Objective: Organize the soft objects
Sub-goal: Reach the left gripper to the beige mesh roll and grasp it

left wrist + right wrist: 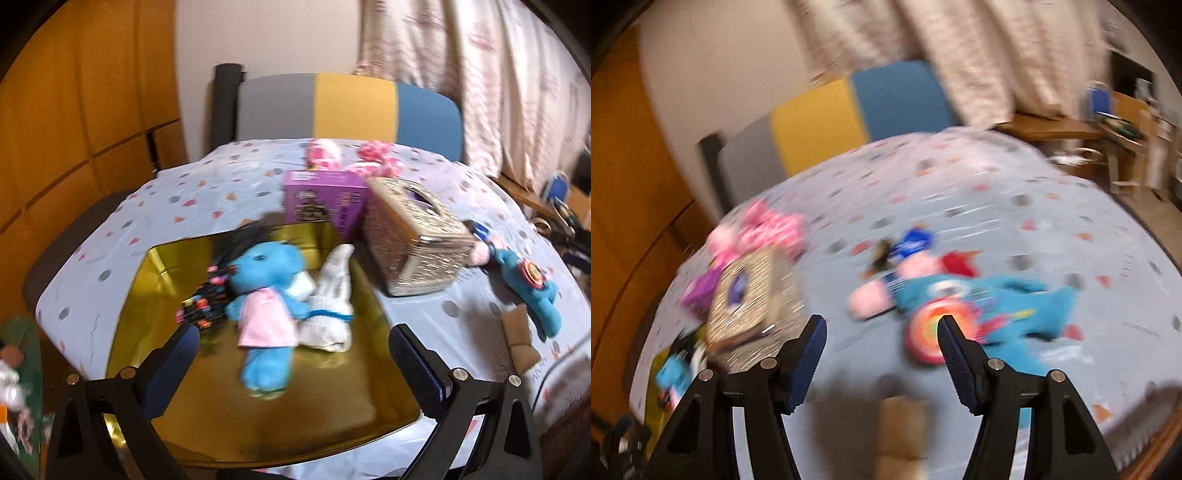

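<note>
In the left wrist view a gold tray [173, 273] holds a blue plush in a pink dress [264, 291], a white sock [332, 295] and a black patterned cloth [207, 299]. My left gripper [293, 334] hangs open over the tray, gripping nothing. To the right on the tablecloth lie a teal plush with a round disc [532, 291] and a tan pouch [519, 332]. The right wrist view is blurred. My right gripper [882, 323] is open and empty above the cloth. The teal plush [1015, 302] lies just right of it, a pink and blue doll [897, 269] beyond, and the tan pouch [903, 424] below.
A glittery tissue box [413, 240] and a purple carton [325, 199] stand behind the tray. Pink soft items [343, 155] lie at the table's far edge. A grey, yellow and blue chair back [351, 107] is beyond, with a curtain on the right and a wooden wardrobe on the left.
</note>
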Motion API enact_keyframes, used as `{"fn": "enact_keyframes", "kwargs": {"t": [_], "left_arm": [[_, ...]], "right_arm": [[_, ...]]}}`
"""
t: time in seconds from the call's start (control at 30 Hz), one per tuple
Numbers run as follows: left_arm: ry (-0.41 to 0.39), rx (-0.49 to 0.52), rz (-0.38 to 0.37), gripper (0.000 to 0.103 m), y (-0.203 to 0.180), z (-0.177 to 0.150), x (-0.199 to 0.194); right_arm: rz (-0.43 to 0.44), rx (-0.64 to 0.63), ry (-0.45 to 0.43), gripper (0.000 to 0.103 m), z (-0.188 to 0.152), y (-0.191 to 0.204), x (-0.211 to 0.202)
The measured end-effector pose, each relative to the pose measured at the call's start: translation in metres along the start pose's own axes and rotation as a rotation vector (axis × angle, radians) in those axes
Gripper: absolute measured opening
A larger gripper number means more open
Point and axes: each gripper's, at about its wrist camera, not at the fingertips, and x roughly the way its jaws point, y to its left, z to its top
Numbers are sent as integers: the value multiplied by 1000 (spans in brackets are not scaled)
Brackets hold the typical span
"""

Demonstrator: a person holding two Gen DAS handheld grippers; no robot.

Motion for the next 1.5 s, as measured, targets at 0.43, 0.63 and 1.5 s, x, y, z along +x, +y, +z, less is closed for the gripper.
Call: {"fn": "enact_keyframes", "kwargs": {"t": [0.43, 0.63, 1.5], "left_arm": [[50, 218, -132, 103, -101, 10, 24], [96, 312, -232, 103, -156, 8, 41], [286, 441, -497, 48, -307, -35, 113]], "right_arm": [[-75, 310, -104, 64, 0, -90, 1], [-41, 376, -101, 64, -3, -101, 0], [51, 483, -39, 65, -9, -116, 10]]}}
